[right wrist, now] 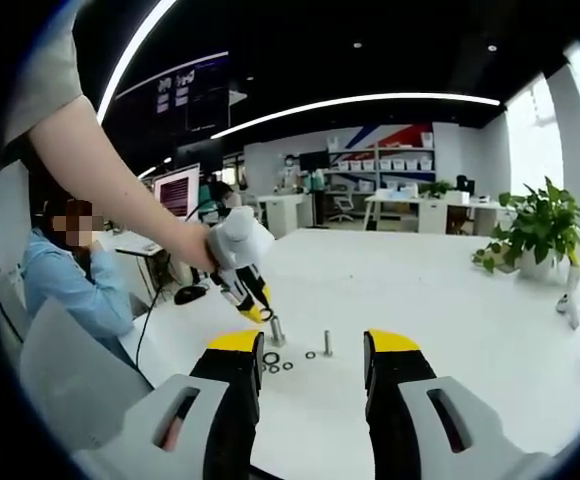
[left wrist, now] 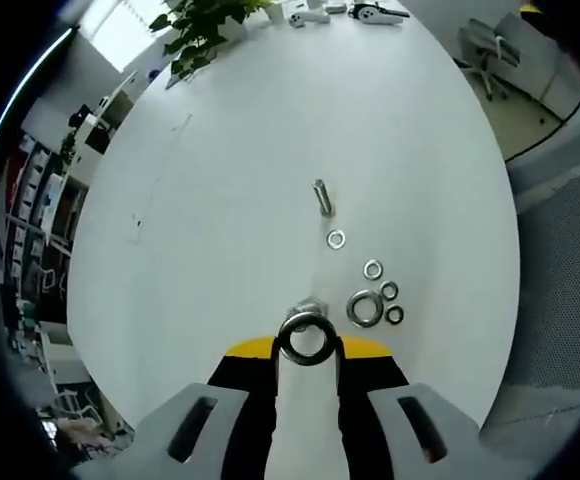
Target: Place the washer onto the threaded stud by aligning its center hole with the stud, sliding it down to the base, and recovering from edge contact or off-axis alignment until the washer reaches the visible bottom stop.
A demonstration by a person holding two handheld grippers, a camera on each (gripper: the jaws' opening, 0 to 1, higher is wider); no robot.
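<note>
My left gripper [left wrist: 307, 346] is shut on a large steel washer [left wrist: 305, 338], held between its yellow tips. Just beyond the washer, the grey top of the threaded stud [left wrist: 308, 307] pokes out on the white table [left wrist: 220, 200]. In the right gripper view, a gloved hand holds the left gripper [right wrist: 258, 303] tilted down, its tips right beside the upright stud [right wrist: 277, 330]. I cannot tell if the washer touches the stud. My right gripper [right wrist: 313, 348] hangs open with nothing between its jaws, nearer the table's edge than the stud.
A second, thinner bolt [left wrist: 321, 196] [right wrist: 327, 343] stands further on. Several loose washers [left wrist: 366, 308] [right wrist: 271, 358] lie to the right of the stud. A potted plant [right wrist: 533, 225] and small items sit at the table's far end. A seated person [right wrist: 70, 290] is on the left.
</note>
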